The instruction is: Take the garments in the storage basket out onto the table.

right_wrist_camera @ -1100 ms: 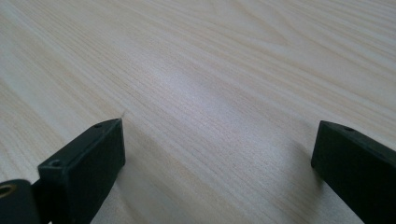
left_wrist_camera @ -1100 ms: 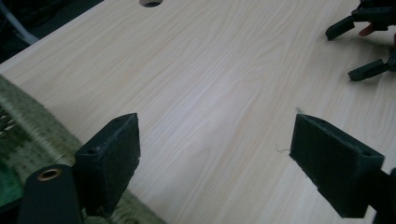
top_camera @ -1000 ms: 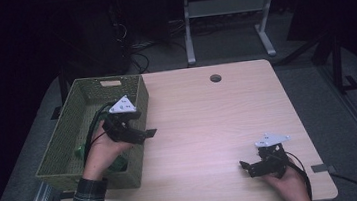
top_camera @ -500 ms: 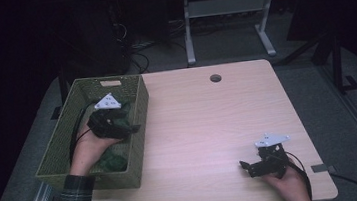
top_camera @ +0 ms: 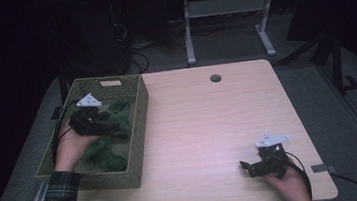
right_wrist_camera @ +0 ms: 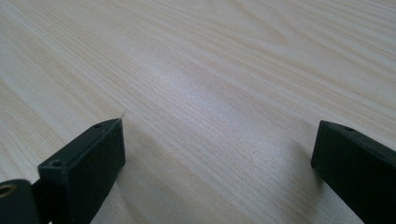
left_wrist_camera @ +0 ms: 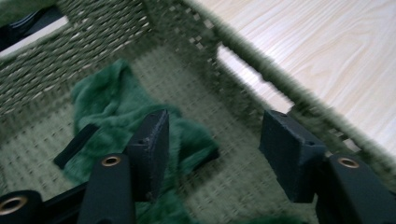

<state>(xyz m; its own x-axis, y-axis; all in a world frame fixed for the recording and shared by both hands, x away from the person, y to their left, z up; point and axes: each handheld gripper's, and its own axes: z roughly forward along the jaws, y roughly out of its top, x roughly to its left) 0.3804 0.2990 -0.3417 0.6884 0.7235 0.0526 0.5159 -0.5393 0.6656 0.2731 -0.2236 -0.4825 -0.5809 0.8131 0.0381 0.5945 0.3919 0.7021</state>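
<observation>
A green woven basket (top_camera: 139, 129) stands on the left of the wooden table (top_camera: 209, 122) and holds several dark green fuzzy cloths (top_camera: 104, 156). My left gripper (top_camera: 110, 127) is down inside the basket, held by a hand in a plaid sleeve. In the left gripper view it (left_wrist_camera: 217, 135) is open, its jaws spread just above a crumpled green cloth (left_wrist_camera: 107, 105) on the basket floor (left_wrist_camera: 233, 186), with nothing between them. My right gripper (top_camera: 245, 166) rests low over the table near the front right corner. In the right gripper view it (right_wrist_camera: 222, 135) is open over bare wood (right_wrist_camera: 210, 84).
The basket's right wall (left_wrist_camera: 261, 77) rises just beyond the left jaws, with tabletop past it. A round cable hole (top_camera: 215, 78) sits near the table's far edge. A white metal frame (top_camera: 222, 10) stands on the dark floor behind the table.
My left gripper has moved from the basket's right rim leftward and down into the basket, over the cloths. The right gripper has stayed in place.
</observation>
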